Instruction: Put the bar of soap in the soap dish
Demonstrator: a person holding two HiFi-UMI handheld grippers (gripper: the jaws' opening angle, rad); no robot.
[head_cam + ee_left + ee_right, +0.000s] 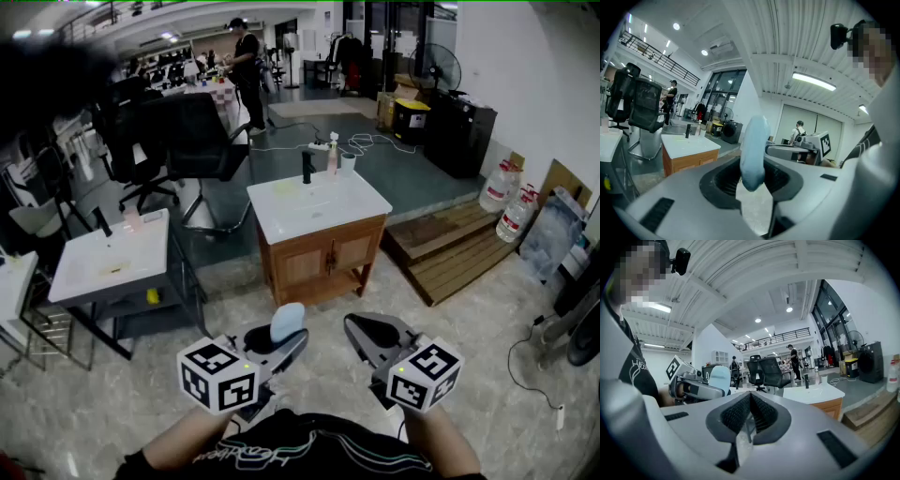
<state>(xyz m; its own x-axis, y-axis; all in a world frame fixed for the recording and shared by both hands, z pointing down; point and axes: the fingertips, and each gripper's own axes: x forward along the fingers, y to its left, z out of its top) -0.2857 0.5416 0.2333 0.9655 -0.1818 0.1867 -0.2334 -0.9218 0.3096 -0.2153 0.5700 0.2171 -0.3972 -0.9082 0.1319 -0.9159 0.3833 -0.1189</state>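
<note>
A light blue bar of soap (287, 322) stands on edge between the jaws of my left gripper (281, 343), which is shut on it. In the left gripper view the soap (753, 150) rises above the dark pads (723, 180) of that gripper (752, 171). My right gripper (373, 334) hangs beside it at the same height, shut with nothing in it; in its own view the ribbed pads (761, 412) of the gripper (749, 409) meet at the tip. Ahead stands a white basin top (361, 202) on a wooden cabinet, with a pale yellow flat thing (286, 187) on it; whether that is the soap dish I cannot tell.
A black tap (307, 167), a pink bottle (332, 155) and a cup (348, 161) stand at the basin's back edge. A second white basin (89, 272) on a dark frame is at the left. Office chairs (202, 141) are behind, a wooden pallet (450, 248) at the right.
</note>
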